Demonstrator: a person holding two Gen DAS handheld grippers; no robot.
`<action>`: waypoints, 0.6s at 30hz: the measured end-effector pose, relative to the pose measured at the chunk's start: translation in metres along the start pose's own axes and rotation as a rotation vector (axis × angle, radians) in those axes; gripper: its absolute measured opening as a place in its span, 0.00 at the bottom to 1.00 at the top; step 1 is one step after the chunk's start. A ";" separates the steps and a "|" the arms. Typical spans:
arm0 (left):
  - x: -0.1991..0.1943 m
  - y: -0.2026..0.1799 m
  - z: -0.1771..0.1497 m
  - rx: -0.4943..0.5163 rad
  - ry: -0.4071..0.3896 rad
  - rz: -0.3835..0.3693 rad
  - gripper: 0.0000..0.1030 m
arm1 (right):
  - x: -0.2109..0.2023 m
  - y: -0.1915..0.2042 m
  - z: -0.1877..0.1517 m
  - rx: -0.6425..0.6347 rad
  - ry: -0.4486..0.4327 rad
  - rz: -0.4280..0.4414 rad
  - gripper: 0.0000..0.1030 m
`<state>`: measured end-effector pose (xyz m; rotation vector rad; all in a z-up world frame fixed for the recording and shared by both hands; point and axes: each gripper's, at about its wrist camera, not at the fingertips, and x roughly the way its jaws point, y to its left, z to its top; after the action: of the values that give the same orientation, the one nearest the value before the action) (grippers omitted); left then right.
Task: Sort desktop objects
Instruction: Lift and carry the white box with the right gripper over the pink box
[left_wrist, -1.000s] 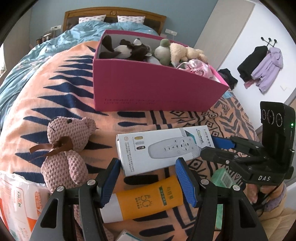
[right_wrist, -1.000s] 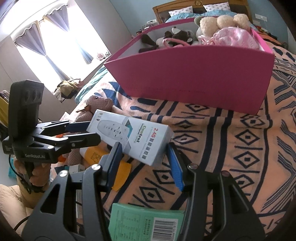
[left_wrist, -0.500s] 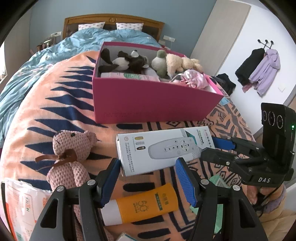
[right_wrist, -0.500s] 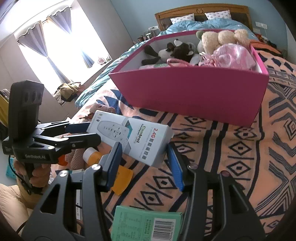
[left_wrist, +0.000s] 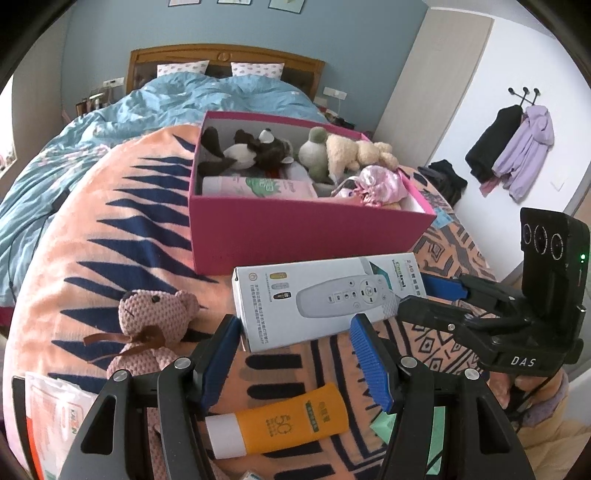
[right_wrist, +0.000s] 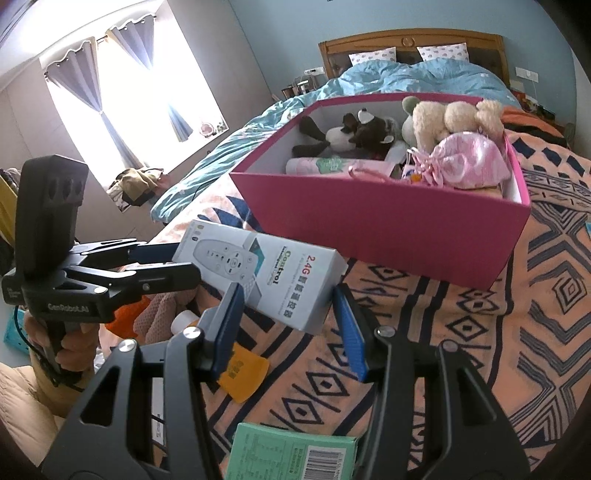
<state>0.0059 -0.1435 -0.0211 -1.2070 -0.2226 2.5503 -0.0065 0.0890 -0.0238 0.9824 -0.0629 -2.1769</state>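
Both grippers are clamped on the same white box (left_wrist: 317, 299), one at each end. In the left wrist view the left gripper (left_wrist: 295, 354) pinches the box's near long edge between its blue pads, while the right gripper (left_wrist: 436, 295) comes in from the right and grips the short end. In the right wrist view the right gripper (right_wrist: 288, 325) has the box's printed end (right_wrist: 266, 273) between its pads, and the left gripper (right_wrist: 162, 262) bites the far end from the left.

The box's long axis runs across the front of the pink bin (left_wrist: 306, 232), which lies just beyond it and already holds plush toys. Each hand is about equally near, so the box should travel forward and over the near wall.

Below the box, on the blanket (left_wrist: 122, 236), lie an orange tube (left_wrist: 277, 421) and a pink bear (left_wrist: 147, 332).

Against a second ago, the box sits higher: the bin's inside shows more, and the tube and bear look further below. Both grips are unchanged.
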 end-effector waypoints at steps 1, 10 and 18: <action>0.000 0.000 0.001 0.000 -0.003 0.002 0.61 | 0.000 0.000 0.001 -0.001 -0.003 -0.002 0.51; -0.008 -0.002 0.011 0.006 -0.033 0.010 0.61 | -0.007 0.004 0.013 -0.033 -0.030 -0.013 0.51; -0.009 -0.003 0.017 0.014 -0.047 0.034 0.61 | -0.009 0.006 0.018 -0.045 -0.043 -0.012 0.51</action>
<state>-0.0009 -0.1436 -0.0026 -1.1558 -0.1965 2.6074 -0.0107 0.0862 -0.0029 0.9128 -0.0280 -2.2009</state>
